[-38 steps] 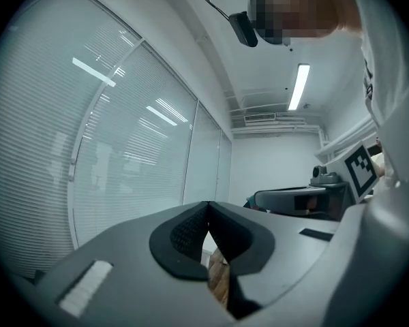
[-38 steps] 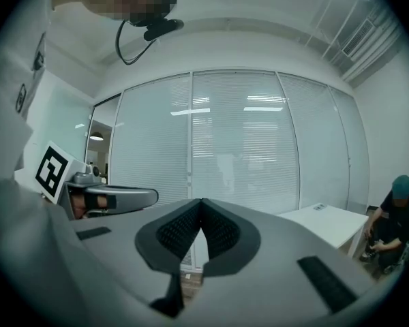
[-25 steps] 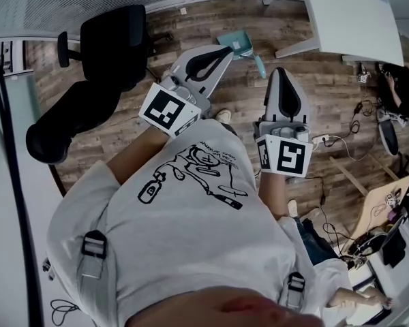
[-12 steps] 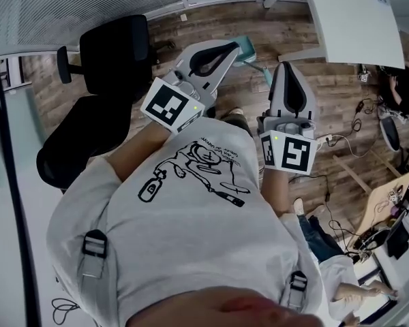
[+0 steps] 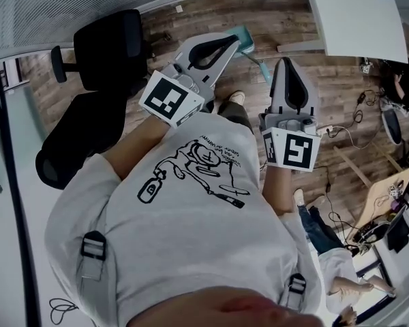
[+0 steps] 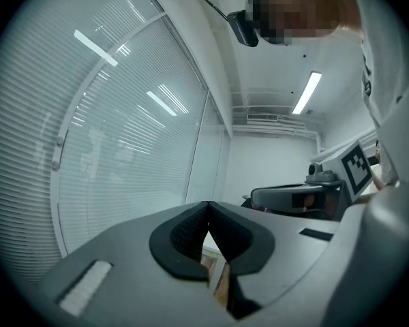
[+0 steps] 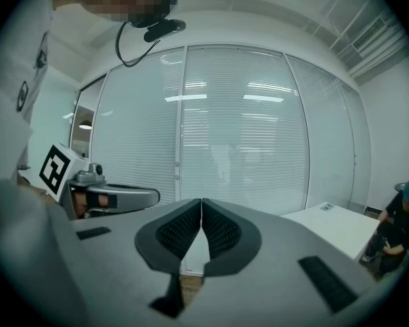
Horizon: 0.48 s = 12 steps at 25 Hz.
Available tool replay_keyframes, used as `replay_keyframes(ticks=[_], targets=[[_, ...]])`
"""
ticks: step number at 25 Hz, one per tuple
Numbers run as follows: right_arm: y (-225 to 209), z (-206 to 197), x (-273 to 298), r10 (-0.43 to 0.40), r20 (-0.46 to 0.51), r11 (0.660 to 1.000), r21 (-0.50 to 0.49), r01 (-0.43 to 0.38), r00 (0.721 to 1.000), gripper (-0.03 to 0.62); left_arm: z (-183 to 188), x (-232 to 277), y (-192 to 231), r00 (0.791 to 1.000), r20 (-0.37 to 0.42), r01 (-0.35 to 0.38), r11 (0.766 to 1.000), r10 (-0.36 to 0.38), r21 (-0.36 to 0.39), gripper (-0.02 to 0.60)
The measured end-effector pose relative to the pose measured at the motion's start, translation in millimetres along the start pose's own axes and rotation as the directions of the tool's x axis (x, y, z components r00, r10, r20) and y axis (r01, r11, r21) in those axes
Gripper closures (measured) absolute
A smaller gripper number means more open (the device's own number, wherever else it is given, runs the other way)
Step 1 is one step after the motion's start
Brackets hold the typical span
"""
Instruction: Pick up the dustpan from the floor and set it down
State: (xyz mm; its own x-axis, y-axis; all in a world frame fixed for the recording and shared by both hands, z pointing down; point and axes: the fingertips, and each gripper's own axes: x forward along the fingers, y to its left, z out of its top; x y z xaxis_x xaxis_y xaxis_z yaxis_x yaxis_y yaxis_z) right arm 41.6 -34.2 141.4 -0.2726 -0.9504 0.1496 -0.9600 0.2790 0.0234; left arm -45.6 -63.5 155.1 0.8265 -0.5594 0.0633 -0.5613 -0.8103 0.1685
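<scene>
Walking toward the far wall is what the last second amounts to: the wood floor [image 5: 211, 12] has slid under me, the black office chair [image 5: 102, 53] has shifted a little at my left, and the white table [image 5: 354, 16] stays at upper right. Both tools have been carried forward with me, held out roughly level rather than dipped toward the ground. I judge this as approach only; the pickup has not begun, and the dustpan [image 5: 248, 44] is still on the floor near the table's leg. A second ago it lay clear ahead of my left gripper [image 5: 235, 41], whereas now that tool's tip overlaps its near edge in the head view. I read that as my arriving over it, not as contact, since the tool rides high above the boards. My right gripper [image 5: 286, 61] is just to the right of the teal handle, which runs down between the two tips. Neither gripper view shows the dustpan, only window blinds, because both tools look across the room. The left gripper's pads are pressed together at the tips with nothing between them, and the right's are closed and empty too. So I must open one and reach down to get it.
</scene>
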Motion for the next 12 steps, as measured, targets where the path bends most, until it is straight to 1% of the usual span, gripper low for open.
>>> replay_keyframes(ticks=[6,10,12], targets=[[-22.7,-45.9,1.4,0.024,-0.091,0.999,0.029,-0.022,0.996,0.595,-34.5,25.0,-9.6,0.998,-0.048,0.026,1.000,-0.026,0.011,0.586],[-35.7,-78.4,-1.3,0.038,-0.144,0.999,0.026,-0.034,0.989,0.594,-63.0,40.4,-13.6,0.997,-0.073,0.017,1.000,-0.017,-0.006,0.586],[-39.7,-95.8,-1.0,0.055,-0.168,0.998,0.035,-0.050,0.984,0.589,-80.6,48.0,-14.4,0.995,-0.102,0.013,1.000,-0.015,-0.015,0.586]])
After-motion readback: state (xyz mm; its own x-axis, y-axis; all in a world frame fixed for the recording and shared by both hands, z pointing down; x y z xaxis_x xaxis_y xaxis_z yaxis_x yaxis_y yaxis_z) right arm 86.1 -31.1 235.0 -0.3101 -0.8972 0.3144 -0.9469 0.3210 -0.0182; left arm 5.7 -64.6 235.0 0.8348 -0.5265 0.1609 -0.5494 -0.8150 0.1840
